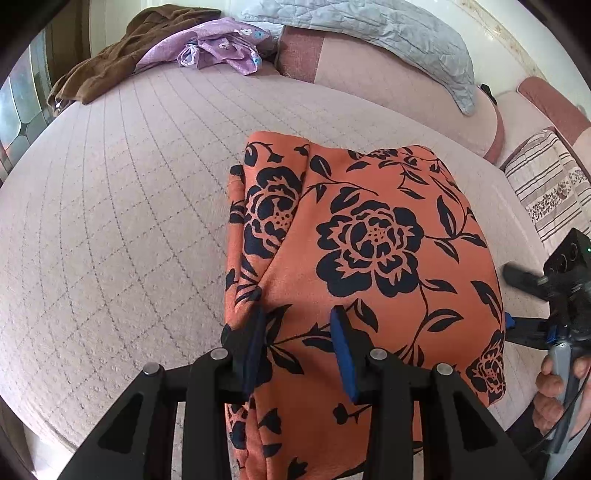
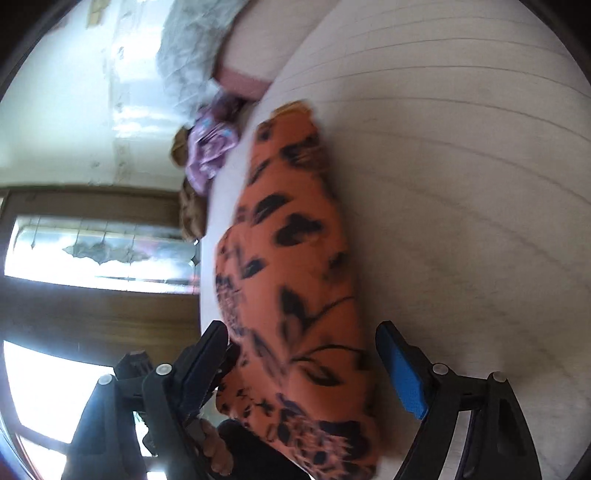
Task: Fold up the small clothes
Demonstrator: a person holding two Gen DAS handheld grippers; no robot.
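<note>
Left claw (image 1: 299,347) hangs tilted down over the near end of the orange cloth (image 1: 369,240), its two blue pads (image 1: 255,354) apart. The flowered fabric lies flat in the gap between them, with no pinch to be seen. One pad sits at the cloth's left folded edge, the other further in.

From the left in this view: a window, then a brown garment (image 1: 96,74) heaped at the far left corner of the bed (image 1: 129,221). Just beside it is a purple cloth (image 1: 214,48), crumpled. The bed's pale quilted cover is bare across its left half. The orange cloth lies right of the middle, folded into a long stack that runs from the near edge toward the far side, with one flap lapped over along its left side. Behind it a pink bolster (image 1: 369,81) carries a grey quilt (image 1: 369,29). Further right is a striped cushion (image 1: 546,184). At the right edge the right claw (image 1: 511,299) reaches toward the cloth's right side, held by a hand (image 1: 557,391).

The right wrist view is rolled on its side and blurred. From the left: a bright window (image 2: 92,251), the brown and purple heap, then the orange cloth (image 2: 295,258) running up the middle, then bare cover. The right claw (image 2: 310,362) stands wide apart, straddling the near end of the cloth, a black finger at its left edge and the blue pad (image 2: 406,380) clear of it on the right. Whether the left finger touches the fabric the blur does not let me tell
</note>
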